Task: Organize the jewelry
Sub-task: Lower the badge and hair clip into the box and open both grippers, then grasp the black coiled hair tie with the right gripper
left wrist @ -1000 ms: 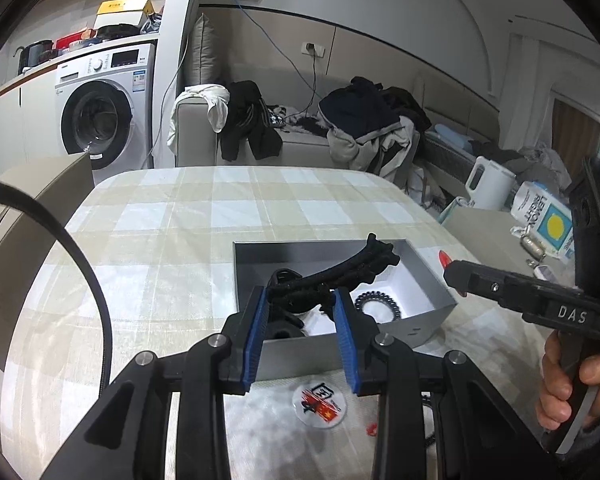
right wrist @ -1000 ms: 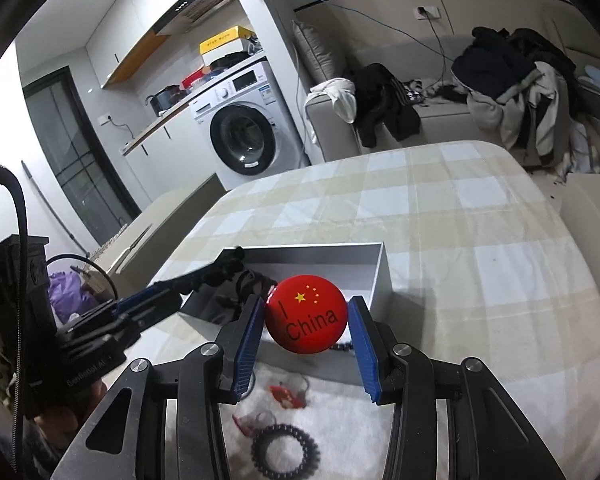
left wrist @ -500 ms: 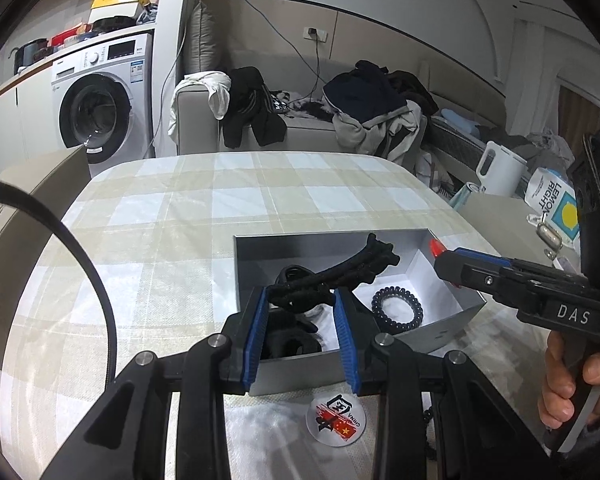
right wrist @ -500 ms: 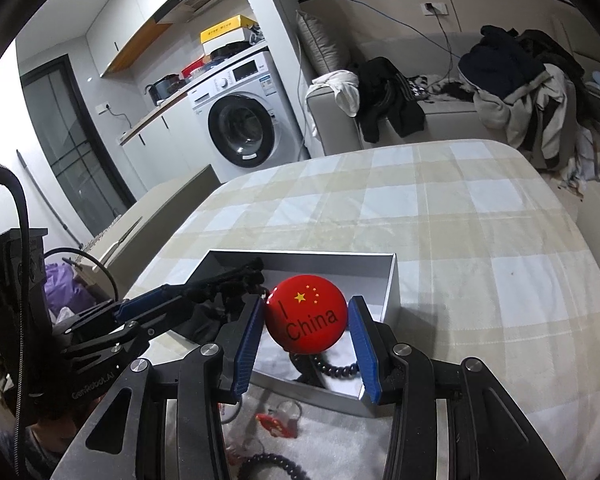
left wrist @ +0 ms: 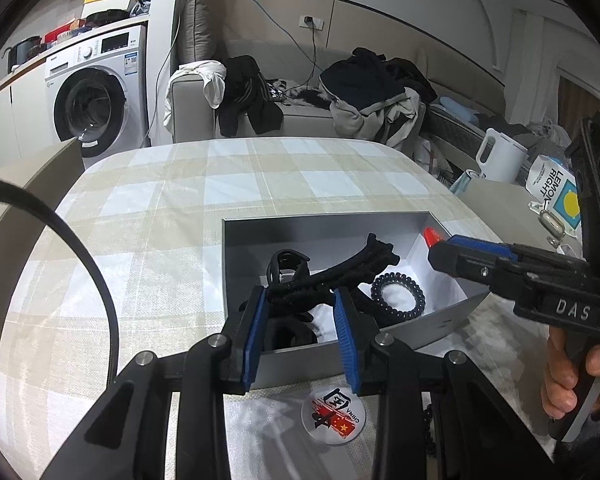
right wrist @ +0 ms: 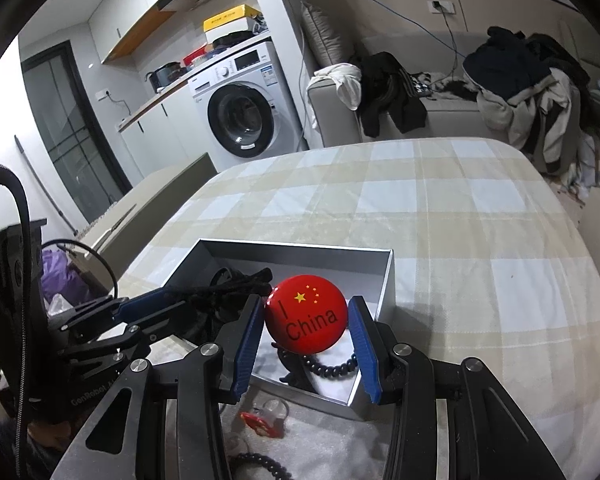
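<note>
Your left tool (left wrist: pixel 300 320) pinches a black hair clip (left wrist: pixel 340 270) over the grey box (left wrist: pixel 324 222) on the checked worktop (left wrist: pixel 160 220). Inside, toward the right, lies a black coil hair tie (left wrist: pixel 398 294). Your right tool (right wrist: pixel 306 330) clamps a red China badge (right wrist: pixel 306 314) above the box's near corner.

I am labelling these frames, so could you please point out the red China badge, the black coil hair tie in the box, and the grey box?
Red China badge (right wrist: pixel 306 314), right wrist view, printed face.
Black coil hair tie (left wrist: pixel 398 294), left wrist view, near side of its coil.
Grey box (left wrist: pixel 324 228), left wrist view, far inner wall.
</note>
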`<state>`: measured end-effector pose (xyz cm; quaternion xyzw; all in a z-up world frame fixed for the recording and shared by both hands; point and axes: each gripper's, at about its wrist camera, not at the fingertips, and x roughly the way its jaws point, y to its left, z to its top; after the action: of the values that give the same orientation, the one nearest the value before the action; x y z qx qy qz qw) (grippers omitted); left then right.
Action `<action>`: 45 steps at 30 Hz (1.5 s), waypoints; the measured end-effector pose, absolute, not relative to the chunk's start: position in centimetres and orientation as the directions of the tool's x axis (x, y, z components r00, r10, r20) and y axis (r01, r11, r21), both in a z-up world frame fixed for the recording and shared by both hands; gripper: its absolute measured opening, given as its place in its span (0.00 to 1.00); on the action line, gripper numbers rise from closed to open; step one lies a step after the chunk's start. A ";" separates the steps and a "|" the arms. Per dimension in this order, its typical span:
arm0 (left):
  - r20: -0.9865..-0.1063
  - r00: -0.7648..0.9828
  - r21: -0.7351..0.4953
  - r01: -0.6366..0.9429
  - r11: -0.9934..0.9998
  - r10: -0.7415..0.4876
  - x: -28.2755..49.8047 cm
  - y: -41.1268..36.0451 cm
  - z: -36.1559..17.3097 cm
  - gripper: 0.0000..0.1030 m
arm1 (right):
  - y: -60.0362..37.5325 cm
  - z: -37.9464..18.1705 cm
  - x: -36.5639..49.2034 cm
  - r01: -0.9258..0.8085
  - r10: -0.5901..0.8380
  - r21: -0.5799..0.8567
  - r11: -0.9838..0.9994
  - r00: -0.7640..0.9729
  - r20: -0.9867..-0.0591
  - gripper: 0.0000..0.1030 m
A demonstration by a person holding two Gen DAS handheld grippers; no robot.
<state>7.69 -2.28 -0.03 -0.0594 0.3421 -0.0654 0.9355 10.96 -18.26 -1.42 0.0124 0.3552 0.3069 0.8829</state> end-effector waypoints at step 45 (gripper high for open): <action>-0.685 0.715 -0.146 0.057 0.988 -0.142 1.2 -2.5 -2.2 0.99 | -18.9 -6.6 3.3 -0.583 0.411 0.090 0.808 0.447 -0.794 0.14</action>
<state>1.19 -2.54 -2.21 -0.0570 0.3736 -0.0539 0.9243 3.26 -18.86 -6.56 -0.0984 0.4356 0.2942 0.8450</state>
